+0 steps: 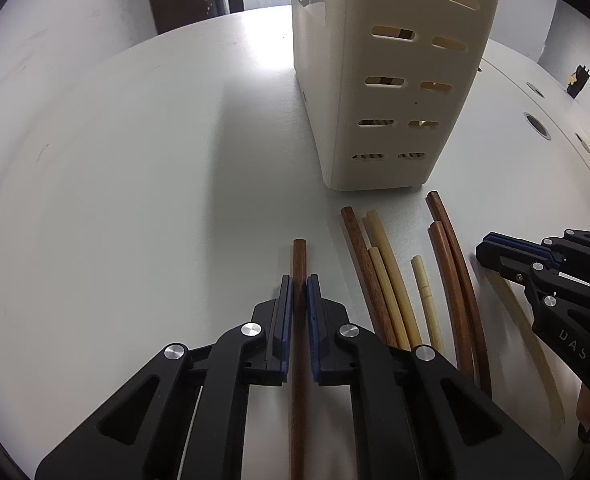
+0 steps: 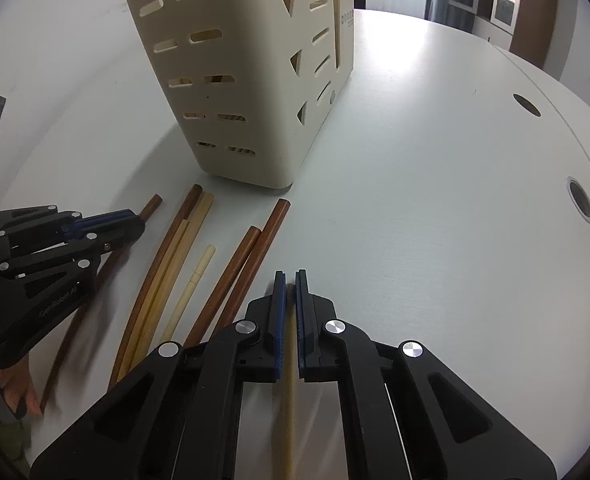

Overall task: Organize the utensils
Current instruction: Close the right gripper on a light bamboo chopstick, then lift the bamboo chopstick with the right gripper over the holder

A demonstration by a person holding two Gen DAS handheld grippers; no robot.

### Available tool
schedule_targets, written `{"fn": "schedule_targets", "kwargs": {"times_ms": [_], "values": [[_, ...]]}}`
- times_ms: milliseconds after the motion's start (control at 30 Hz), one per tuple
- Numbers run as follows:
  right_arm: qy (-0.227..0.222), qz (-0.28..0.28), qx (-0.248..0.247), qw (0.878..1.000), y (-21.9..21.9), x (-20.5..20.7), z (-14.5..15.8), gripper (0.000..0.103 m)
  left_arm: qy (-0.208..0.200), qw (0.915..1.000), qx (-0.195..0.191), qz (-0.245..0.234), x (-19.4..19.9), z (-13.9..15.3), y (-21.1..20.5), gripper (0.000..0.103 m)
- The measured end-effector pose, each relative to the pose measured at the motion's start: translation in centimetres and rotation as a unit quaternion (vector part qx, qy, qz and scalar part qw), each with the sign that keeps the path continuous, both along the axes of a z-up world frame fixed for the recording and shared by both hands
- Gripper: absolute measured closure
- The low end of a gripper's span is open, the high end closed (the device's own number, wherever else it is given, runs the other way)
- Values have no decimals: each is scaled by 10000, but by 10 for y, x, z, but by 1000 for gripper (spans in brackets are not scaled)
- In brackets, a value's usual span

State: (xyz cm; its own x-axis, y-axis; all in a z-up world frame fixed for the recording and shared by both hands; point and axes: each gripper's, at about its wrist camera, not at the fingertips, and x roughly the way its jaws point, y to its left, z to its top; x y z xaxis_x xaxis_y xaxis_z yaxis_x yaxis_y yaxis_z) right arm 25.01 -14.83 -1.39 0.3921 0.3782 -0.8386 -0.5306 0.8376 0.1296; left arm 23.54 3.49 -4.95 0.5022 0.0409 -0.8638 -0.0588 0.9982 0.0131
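Left wrist view first: the left gripper [image 1: 299,280] is clamped tight on a dark brown chopstick [image 1: 299,256], pads pressed to its sides, the stick lying flat on the white counter [image 1: 115,200] with its blunt end poking out ahead of the fingertips. Right beside it lies the loose row of chopsticks [image 1: 391,280], brown and pale mixed, and beyond them the cream utensil holder [image 1: 391,80] stands upright. The risk here, as I judge it: a thin round stick pinched near one end can swivel in the pads on the lift, and its far end may rake the neighbours and scatter them. This view also catches the right gripper [image 1: 485,250] side-on at the edge, closed over a pale stick that trails off blurred

Right wrist view now: the right gripper [image 2: 291,280] is shut on a pale bamboo chopstick [image 2: 289,380], which runs back under the camera; its tip barely clears the fingers, so a slip out of the grip looks possible. The holder is tall and close, so a careless rise could knock it. Only here do you see the holder's stepped compartments [image 2: 327,20] and the person's fingers [image 2: 19,396] behind the left gripper [image 2: 137,222]. Neither view shows the holder's open top
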Motion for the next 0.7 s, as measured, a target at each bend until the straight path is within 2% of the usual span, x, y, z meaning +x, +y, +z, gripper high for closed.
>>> {"fn": "schedule_targets", "kwargs": {"times_ms": [300,500,700], "values": [[-281,43,587,9979,-24,1,36,97,-644,9977,-192,71,-26,43,9,96],[-605,105,1079,9923,-43,-6,70,97,-1270,9911,-395,87,-48,82,13,96],[-966,146,1273,9870,-56,-14,94,98,-1780,9826,-511,132,-67,115,13,96]]}}
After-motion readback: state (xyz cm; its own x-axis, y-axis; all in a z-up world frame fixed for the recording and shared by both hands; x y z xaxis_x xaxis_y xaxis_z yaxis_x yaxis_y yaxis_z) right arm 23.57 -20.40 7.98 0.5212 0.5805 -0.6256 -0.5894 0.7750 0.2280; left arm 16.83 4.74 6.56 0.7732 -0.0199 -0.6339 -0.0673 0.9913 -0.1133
